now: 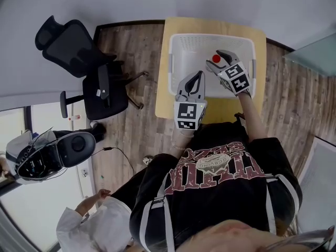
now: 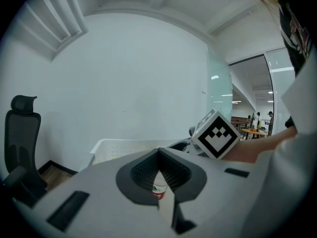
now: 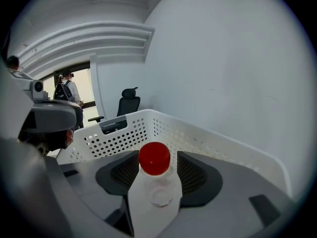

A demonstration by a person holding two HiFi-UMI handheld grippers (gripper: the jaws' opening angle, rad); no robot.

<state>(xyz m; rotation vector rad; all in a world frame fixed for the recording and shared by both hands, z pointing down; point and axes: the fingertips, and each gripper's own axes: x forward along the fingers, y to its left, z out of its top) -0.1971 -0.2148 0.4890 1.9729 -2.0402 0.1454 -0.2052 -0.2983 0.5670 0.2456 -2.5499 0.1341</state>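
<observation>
- Bottle: clear, smooth plastic; cap glossy red plastic.
- Basket: white perforated plastic, matt.
- Counter: pale, smooth wood.
- Floor: grey-brown wood planks.

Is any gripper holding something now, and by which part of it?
The right gripper holds a clear bottle at its upper body, just below the red cap. The left gripper has its jaw tips together and seems to grip nothing.
</observation>
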